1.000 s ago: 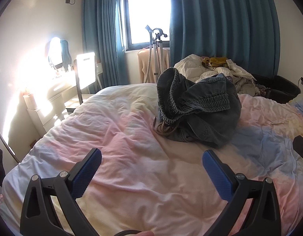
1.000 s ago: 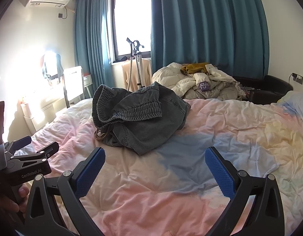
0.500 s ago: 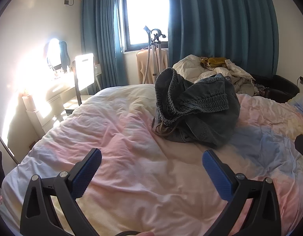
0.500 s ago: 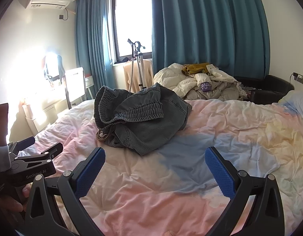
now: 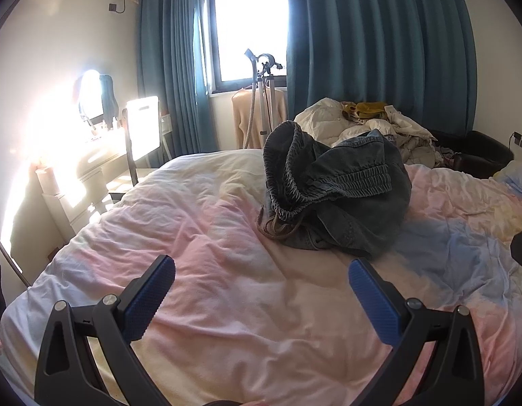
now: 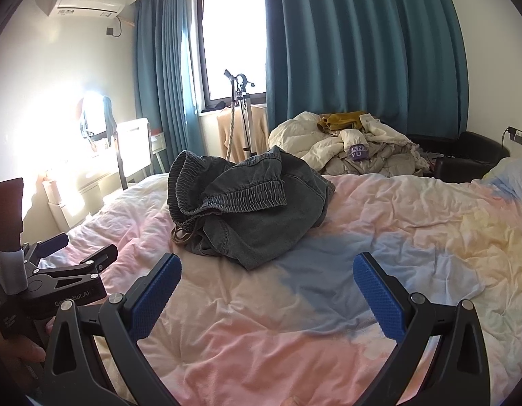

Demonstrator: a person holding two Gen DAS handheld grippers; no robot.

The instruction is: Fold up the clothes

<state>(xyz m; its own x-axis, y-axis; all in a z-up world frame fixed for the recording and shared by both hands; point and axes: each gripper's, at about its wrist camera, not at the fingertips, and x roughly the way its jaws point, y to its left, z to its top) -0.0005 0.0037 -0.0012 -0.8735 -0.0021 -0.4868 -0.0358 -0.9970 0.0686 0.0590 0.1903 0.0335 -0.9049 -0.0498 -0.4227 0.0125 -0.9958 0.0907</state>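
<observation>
**Both claws spread wide, jeans untouched**

Your left claw (image 5: 262, 269) and right claw (image 6: 267, 269) hover gaping and empty, short of the crumpled jeans (image 6: 247, 203) on the bed (image 6: 413, 230). Beyond the jeans, a purple tag (image 6: 357, 151) reads partly "YU".

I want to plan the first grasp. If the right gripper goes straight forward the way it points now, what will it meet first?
Probably the bedspread: the right gripper, jaws open and empty, points at bare cover just right of the crumpled denim garment. Depth is unclear, so it might brush the garment's near hem.
</observation>
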